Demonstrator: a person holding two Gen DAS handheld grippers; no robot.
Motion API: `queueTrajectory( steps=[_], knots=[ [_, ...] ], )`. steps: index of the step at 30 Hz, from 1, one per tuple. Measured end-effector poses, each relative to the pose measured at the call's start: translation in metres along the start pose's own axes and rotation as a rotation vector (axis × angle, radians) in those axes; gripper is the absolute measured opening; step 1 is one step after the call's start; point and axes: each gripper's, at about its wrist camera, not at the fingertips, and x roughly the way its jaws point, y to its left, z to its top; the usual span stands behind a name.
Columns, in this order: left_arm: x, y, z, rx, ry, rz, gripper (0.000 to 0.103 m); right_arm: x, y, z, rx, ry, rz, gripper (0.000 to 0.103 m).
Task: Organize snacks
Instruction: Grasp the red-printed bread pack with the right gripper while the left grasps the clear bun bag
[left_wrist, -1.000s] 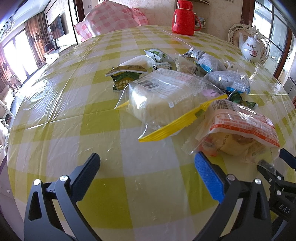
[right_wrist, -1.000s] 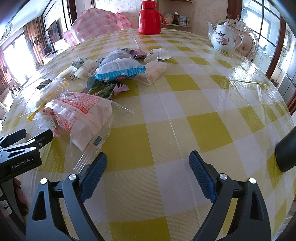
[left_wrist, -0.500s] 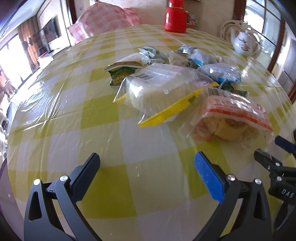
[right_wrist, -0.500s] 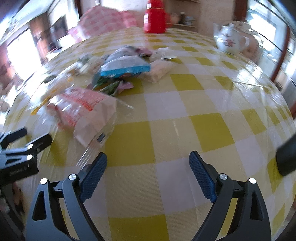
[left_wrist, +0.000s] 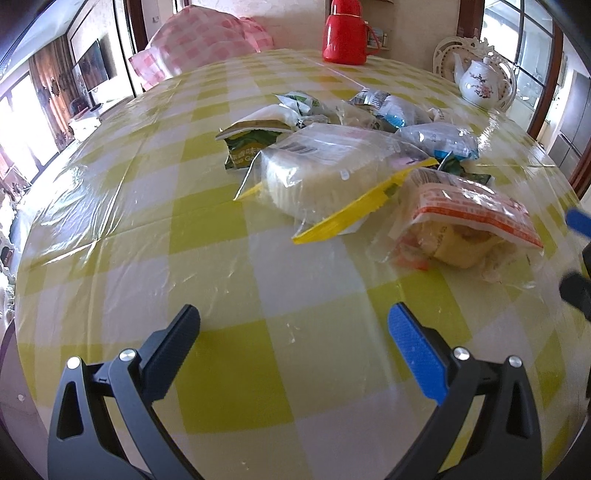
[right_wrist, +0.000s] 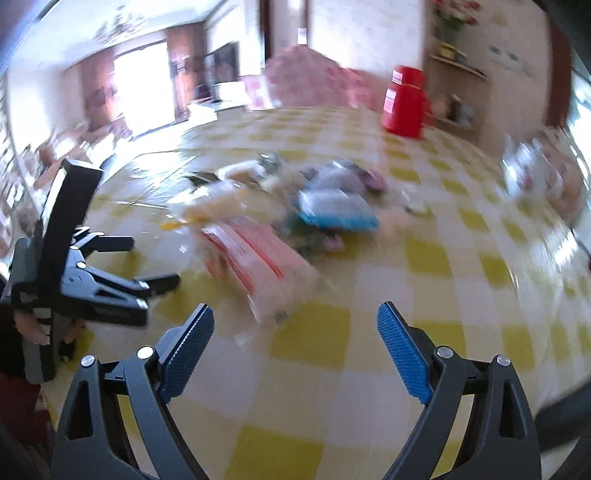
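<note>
- At the bottom of the left wrist view, the left gripper (left_wrist: 293, 328) is spread wide and holds nothing, above bare yellow-and-white checked cloth on the counter (left_wrist: 229, 369).
- At the bottom of the right wrist view, the right gripper (right_wrist: 295, 326) is likewise released and empty; this view is badly blurred.
- At mid-left of the right wrist view, a hand (right_wrist: 31, 325) grips the other tool's handle.
- Right of centre in the left view lies the red-and-white snack bag (left_wrist: 469, 221), flat on the counter, ahead of the fingers and apart from them.
- Just left of it, touching, lies the clear bag with yellow edges (left_wrist: 332, 177).
- Behind these, a green packet (left_wrist: 251, 146), a blue-and-white packet (left_wrist: 439, 140) and further small packets form a loose heap at centre frame.
- Far upper right stands a white teapot (left_wrist: 480, 83).
- At the top centre stands a red flask (left_wrist: 345, 31), with a pink checked cover (left_wrist: 207, 48) at upper left.
</note>
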Motion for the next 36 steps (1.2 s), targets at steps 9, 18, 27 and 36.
queueTrajectory(
  steps=[9, 18, 27, 36],
  knots=[
    [0.0, 0.002, 0.0, -0.008, 0.001, 0.004, 0.102, 0.062, 0.035, 0.031, -0.227, 0.115, 0.057, 0.082],
    [-0.002, 0.015, 0.0, -0.059, -0.018, -0.033, 0.102, 0.02, 0.018, -0.01, -0.141, 0.09, 0.207, 0.047],
    [-0.007, 0.024, 0.001, -0.109, -0.032, -0.098, 0.102, 0.051, 0.033, -0.006, -0.135, 0.158, 0.125, 0.052],
    [0.011, 0.02, 0.036, -0.296, -0.043, -0.195, 0.102, 0.027, -0.001, -0.026, 0.063, 0.088, -0.015, 0.047]
  ],
)
